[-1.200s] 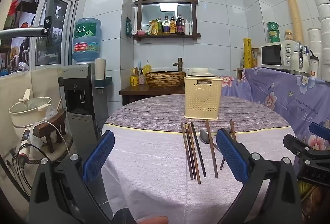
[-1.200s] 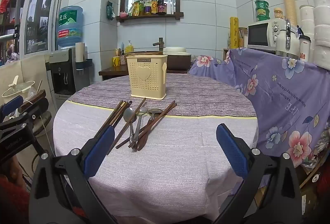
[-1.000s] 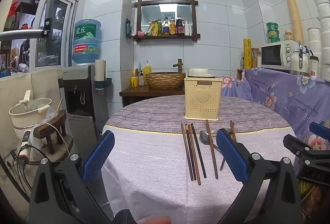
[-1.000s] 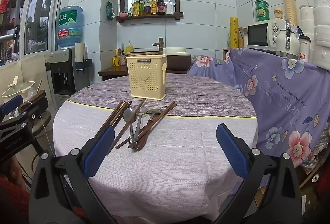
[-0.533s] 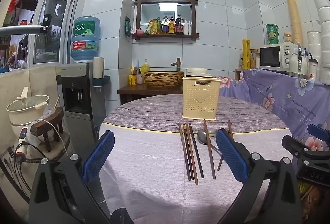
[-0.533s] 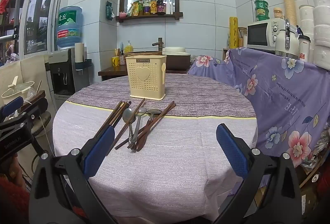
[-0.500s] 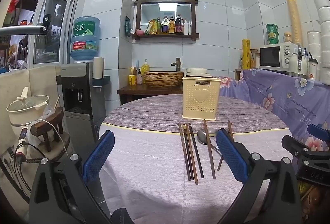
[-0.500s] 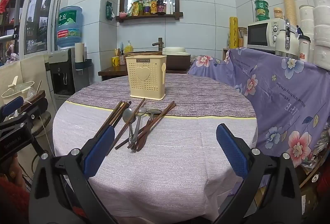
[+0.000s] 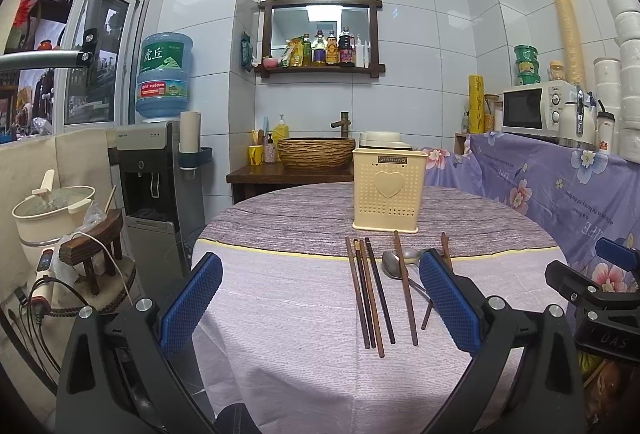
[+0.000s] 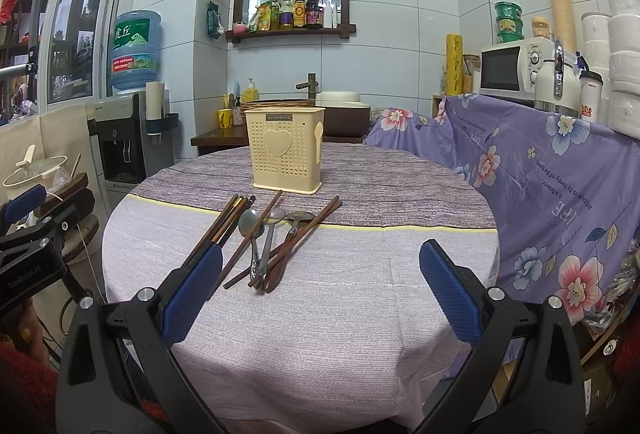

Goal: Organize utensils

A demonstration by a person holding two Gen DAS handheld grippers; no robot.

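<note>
The utensils lay loose on the round cloth-covered bench, just in front of a cream perforated holder with a raised heart on its face, which stood upright near the far side. A bundle of dark wooden chopsticks lay side by side; beside them sat metal spoons crossed by further chopsticks, with a brown wooden spoon among the handles.

In the left wrist view the right blue pad hid most of the spoons, so their number was hard to tell there. In the right wrist view the near ends of the chopstick bundle disappeared behind the left pad.

The left tool hung with its pads spread wide and nothing between them; the right tool was likewise agape and empty, both short of the utensils.

Compared with a second earlier, the utensils and holder had not shifted; the left view had only drifted slightly.
</note>
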